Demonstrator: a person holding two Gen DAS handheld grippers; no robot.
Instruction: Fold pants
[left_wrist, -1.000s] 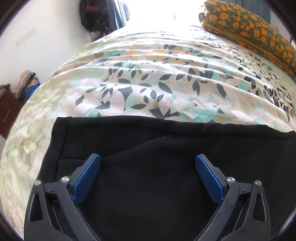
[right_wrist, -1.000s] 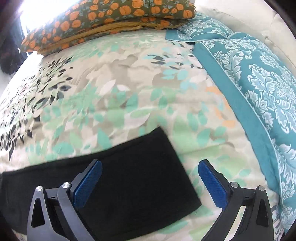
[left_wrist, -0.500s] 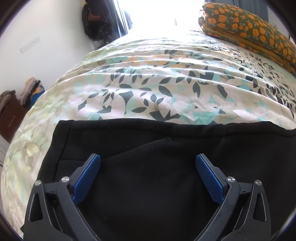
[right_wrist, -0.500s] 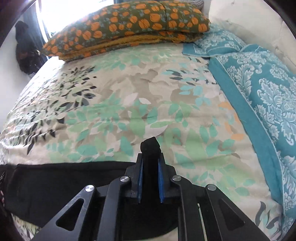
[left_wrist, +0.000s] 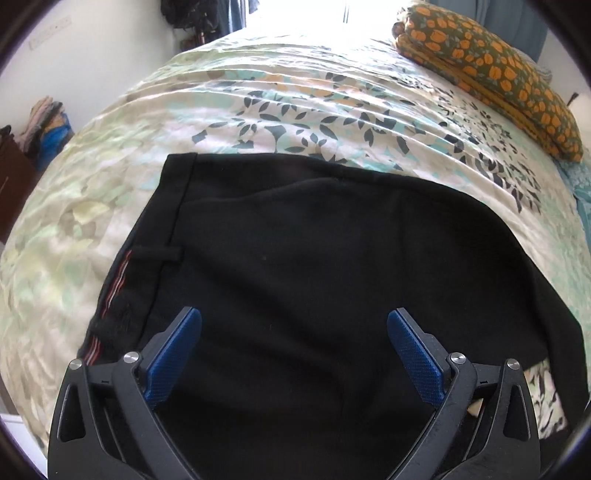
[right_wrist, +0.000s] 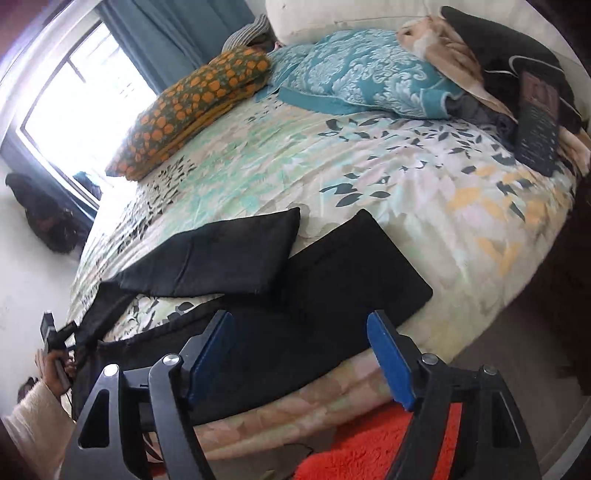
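Bed with leaf-print cotton sheet (right_wrist: 388, 177) carries black fabric pants (right_wrist: 332, 273), near edge. Legs splayed apart, not stacked; folding barely begun. Right hand-held gripper (right_wrist: 301, 354) just reopened, empty. Left hand-held gripper (left_wrist: 293, 350) released above waistband.

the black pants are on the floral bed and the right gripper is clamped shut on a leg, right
Not quite. The black pants do lie on the floral bed, but the right gripper has just been opening and holds nothing between its blue pads, as the right wrist view shows.
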